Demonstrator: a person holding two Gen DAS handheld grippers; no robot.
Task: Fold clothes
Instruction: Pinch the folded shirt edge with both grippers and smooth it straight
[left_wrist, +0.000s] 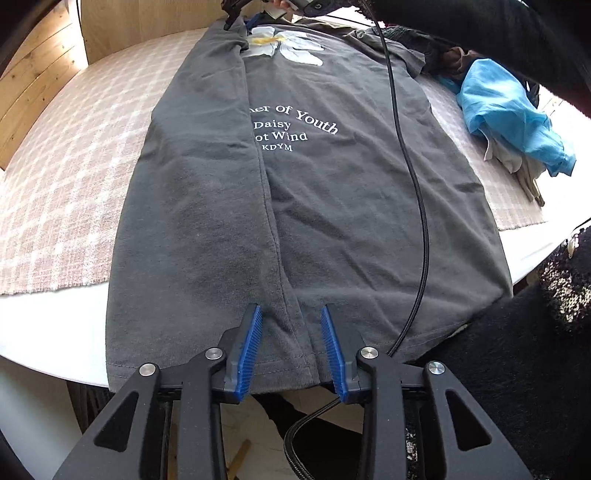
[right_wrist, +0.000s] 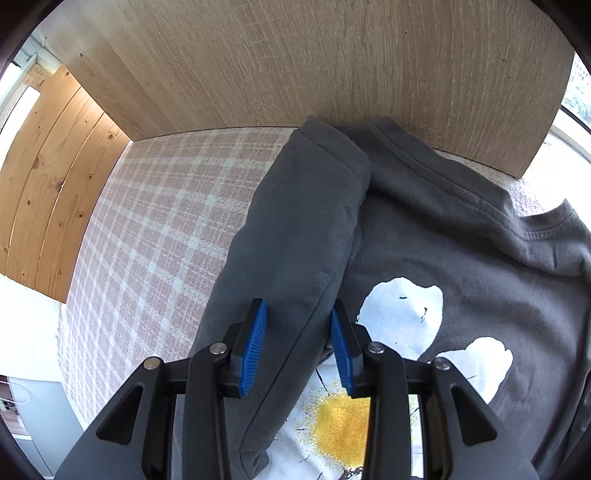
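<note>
So we've got the dark grey T-shirt (left_wrist: 332, 192) laid print-up along the worktop (left_wrist: 48, 332), on top of a pink plaid cloth (left_wrist: 74, 155), hem hanging just over the near edge at 6 o'clock and the collar way up at 12. One long side is already folded in over the front, so its edge runs up the middle and cuts off the start of the white lettering (left_wrist: 291, 127).

Left tool (left_wrist: 291, 314) sits at the hem with its blue pads (left_wrist: 255, 347) spread apart, either side of that folded edge, gripping nothing. Looks to us like it's parked there to keep the bottom lined up.

Right tool (right_wrist: 297, 317) is up at the collar end, jaws also apart, straddling the folded-over sleeve (right_wrist: 295, 236) that lies across the daisy print (right_wrist: 402, 314). The pads look just beside the cloth, but we honestly can't tell if they touch it.

A black cable (left_wrist: 410, 177) trails over the shirt's unfolded half, which might snag when that side comes over. There's a pile of other clothes, a blue garment (left_wrist: 506, 110) on top, at 2 o'clock, well clear. Our guess: first side fold done, other side next.
</note>
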